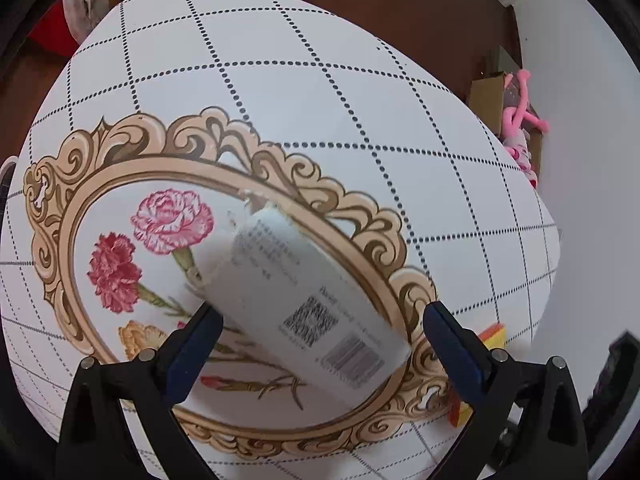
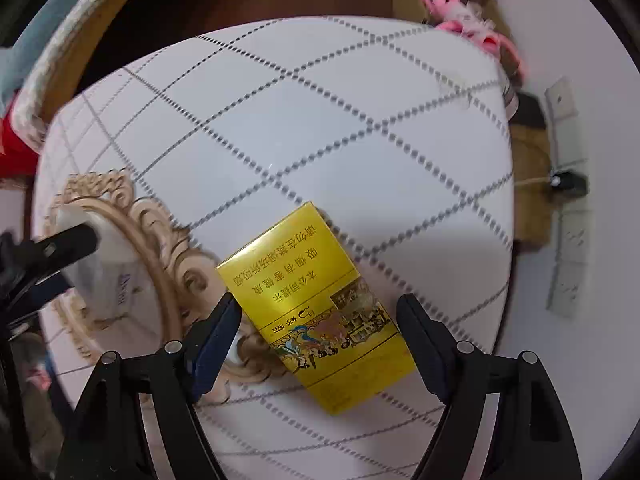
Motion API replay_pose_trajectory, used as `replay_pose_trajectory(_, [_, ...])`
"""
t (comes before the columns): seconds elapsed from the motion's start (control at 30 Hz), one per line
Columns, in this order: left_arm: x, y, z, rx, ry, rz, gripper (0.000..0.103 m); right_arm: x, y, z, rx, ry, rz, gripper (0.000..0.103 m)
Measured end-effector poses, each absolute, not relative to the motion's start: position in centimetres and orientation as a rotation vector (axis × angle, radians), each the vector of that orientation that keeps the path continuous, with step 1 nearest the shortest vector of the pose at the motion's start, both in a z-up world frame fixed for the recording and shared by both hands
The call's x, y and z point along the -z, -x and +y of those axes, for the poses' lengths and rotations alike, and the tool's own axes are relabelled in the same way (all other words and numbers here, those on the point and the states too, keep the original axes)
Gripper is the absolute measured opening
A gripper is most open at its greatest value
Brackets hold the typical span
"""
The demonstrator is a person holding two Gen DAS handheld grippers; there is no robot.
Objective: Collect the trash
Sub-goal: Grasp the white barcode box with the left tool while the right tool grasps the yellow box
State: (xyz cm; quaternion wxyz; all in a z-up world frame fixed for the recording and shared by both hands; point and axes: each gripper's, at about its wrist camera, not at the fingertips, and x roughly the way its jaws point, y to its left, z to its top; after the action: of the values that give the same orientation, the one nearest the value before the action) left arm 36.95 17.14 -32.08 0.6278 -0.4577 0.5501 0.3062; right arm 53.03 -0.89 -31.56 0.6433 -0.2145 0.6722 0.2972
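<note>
A white cylindrical bottle [image 1: 288,280] with a barcode label lies on its side on the round white table [image 1: 280,80], over the printed flower frame. My left gripper [image 1: 320,316] points down over it, open, with the bottle between its blue pads; a gap shows on the right side. A yellow cigarette pack [image 2: 304,280] lies flat on the table [image 2: 320,120]. My right gripper [image 2: 318,304] hangs open over the pack, one finger on each long side. The right wrist view shows the bottle [image 2: 116,280] at far left beside a left-gripper finger [image 2: 60,248].
A pink plush toy [image 1: 520,128] and a cardboard box [image 1: 486,92] sit beyond the table's far right edge. A yellow-orange corner [image 1: 494,332] shows past my left gripper's right finger. A white power strip [image 2: 568,240] lies on the floor at right. Red cloth [image 2: 12,136] lies at left.
</note>
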Motion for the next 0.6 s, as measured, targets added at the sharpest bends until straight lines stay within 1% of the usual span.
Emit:
replay_pose_trajectory(0.03, [32.1,-37.3,17.0,-0.703,1.038,1.256,0.084,31.4,-52.8,-0.9,-0.684,0.507,1.507,0.082])
replay_pose_trajectory(0.07, [32.1,-37.5,16.9,-0.704,1.018,1.257,0.067,31.2,-52.6,-0.8,-0.686,0.520,1.492,0.082])
replay_pose_trajectory(0.1, [31.9,-38.0,16.7,-0.706,0.977,1.260,0.060,31.2,-52.6,-0.7,-0.686,0.536,1.477,0.082])
replay_pose_trajectory(0.17, [31.4,-38.5,15.9,-0.660,0.891,1.259,0.053,31.2,-51.9,-0.3,-0.701,0.557,1.453,0.082])
replay_pose_trajectory(0.23, [30.9,-38.6,15.3,-0.617,0.810,1.266,0.051,31.6,-50.8,-0.4,-0.702,0.582,1.434,0.082])
replay_pose_trajectory(0.4, [30.4,-39.6,12.4,-0.470,0.457,1.367,0.050,31.8,-49.6,-0.1,-0.704,0.688,1.382,0.081])
replay_pose_trajectory(0.43, [30.4,-39.6,11.9,-0.449,0.402,1.388,0.050,31.7,-49.2,-0.1,-0.705,0.694,1.374,0.077])
replay_pose_trajectory(0.47, [30.4,-39.4,11.6,-0.433,0.353,1.403,0.050,31.3,-49.1,0.1,-0.702,0.692,1.375,0.070])
replay_pose_trajectory(0.53, [30.4,-38.7,11.0,-0.419,0.282,1.417,0.050,31.1,-48.3,-0.1,-0.698,0.675,1.423,0.070])
replay_pose_trajectory(0.6, [30.5,-37.9,10.9,-0.399,0.277,1.403,0.051,31.0,-47.9,0.2,-0.710,0.660,1.437,0.070])
